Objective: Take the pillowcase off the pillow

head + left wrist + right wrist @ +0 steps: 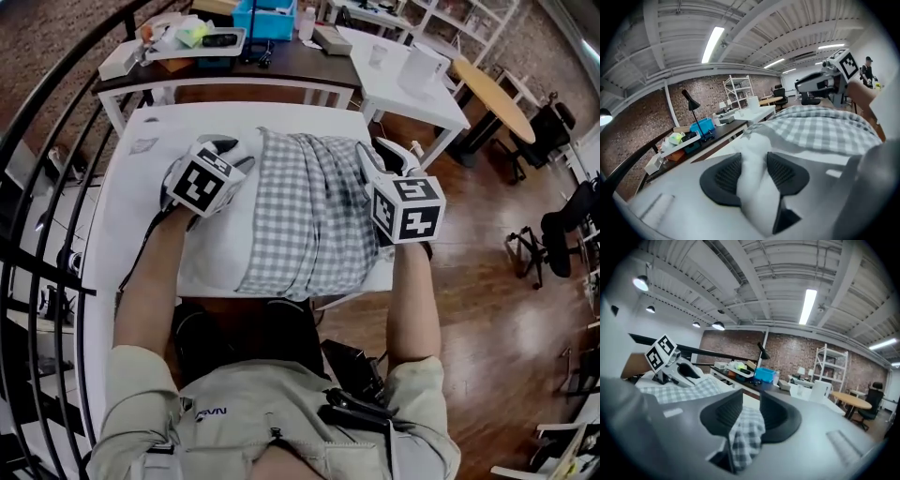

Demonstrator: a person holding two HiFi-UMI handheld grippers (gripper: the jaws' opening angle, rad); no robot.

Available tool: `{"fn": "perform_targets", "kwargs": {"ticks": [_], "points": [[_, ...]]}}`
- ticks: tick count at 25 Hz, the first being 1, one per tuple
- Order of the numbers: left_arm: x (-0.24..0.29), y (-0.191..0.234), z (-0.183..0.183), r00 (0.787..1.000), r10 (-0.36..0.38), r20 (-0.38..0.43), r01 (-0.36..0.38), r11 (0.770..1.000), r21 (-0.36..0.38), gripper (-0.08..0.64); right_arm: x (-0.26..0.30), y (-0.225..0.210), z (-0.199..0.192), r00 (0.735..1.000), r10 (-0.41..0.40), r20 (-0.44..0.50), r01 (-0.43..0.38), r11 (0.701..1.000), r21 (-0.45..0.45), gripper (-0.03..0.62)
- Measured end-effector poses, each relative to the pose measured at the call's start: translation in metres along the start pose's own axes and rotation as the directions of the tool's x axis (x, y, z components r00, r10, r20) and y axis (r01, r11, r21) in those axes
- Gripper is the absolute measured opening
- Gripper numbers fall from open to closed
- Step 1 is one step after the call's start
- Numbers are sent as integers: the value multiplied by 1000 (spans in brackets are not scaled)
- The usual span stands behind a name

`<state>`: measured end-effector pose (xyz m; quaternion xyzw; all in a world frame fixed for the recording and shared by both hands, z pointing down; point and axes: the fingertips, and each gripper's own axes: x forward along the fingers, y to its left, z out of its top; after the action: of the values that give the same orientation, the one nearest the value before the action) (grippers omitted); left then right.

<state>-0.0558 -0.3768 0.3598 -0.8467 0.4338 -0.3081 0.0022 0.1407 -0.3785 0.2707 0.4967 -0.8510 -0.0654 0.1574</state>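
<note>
A white bench [127, 202] stood in a brick-walled workshop, with a cluttered dark bench [300, 58] beyond it at the top of the frame. The pillow [217, 246] lay across the white bench at centre frame, its checked pillowcase [314, 220] bunched over the right part. The left tool [753, 171] stood released, with white pillow bulging between its jaws. The right tool [751, 409] was also released, a fold of pillowcase lying between its jaws

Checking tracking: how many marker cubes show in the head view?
2. One on the left gripper, over the bare white pillow; one on the right gripper, by the checked pillowcase's right edge.
</note>
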Motion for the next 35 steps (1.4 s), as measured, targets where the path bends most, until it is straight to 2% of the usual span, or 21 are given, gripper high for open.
{"fn": "perform_targets", "kwargs": {"ticks": [3, 6, 9, 11, 12, 13, 17, 19, 22, 25, 28, 31, 35], "points": [[6, -19, -16, 1000, -11, 0, 11, 1000, 15, 111, 27, 15, 8, 997, 72, -29, -73, 997, -1, 112], [-2, -38, -24, 999, 26, 30, -28, 998, 65, 53, 57, 33, 5, 982, 155, -106, -155, 988, 2, 141], [-16, -48, -22, 994, 79, 78, -89, 986, 138, 37, 84, 54, -16, 940, 216, -265, -230, 973, -23, 201], [-30, -49, -16, 986, 106, 131, -125, 981, 149, 32, 93, 61, -34, 901, 204, -382, -251, 965, -75, 201], [-40, -48, -11, 980, 117, 163, -140, 980, 139, 31, 95, 62, -39, 891, 187, -413, -249, 963, -103, 160], [-51, -45, -6, 973, 125, 196, -151, 981, 123, 29, 95, 60, -40, 891, 166, -423, -239, 963, -125, 37], [-103, -36, 25, 936, 140, 324, -174, 981, 80, 28, 88, 33, -22, 932, 39, -360, -112, 976, -185, 18], [-127, -31, 39, 912, 148, 382, -176, 984, 38, 27, 84, 15, -14, 943, -31, -330, -39, 978, -205, 18], [-152, -24, 50, 888, 149, 435, -159, 987, -12, 26, 81, -12, -7, 947, -120, -299, 58, 976, -208, 17], [-160, -11, 48, 879, 163, 448, -147, 987, -69, 26, 78, -43, -5, 940, -210, -269, 161, 967, -195, 17], [-158, 6, 38, 876, 183, 446, -134, 981, -139, 25, 75, -74, -9, 927, -270, -260, 237, 959, -154, 17], [-144, 16, 23, 889, 186, 418, -124, 978, -169, 25, 70, -98, -31, 900, -317, -298, 292, 948, -126, 17], [-123, 24, 10, 908, 186, 374, -114, 972, -207, 25, 55, -124, -87, 816, -387, -429, 387, 918, -92, 17]]}}
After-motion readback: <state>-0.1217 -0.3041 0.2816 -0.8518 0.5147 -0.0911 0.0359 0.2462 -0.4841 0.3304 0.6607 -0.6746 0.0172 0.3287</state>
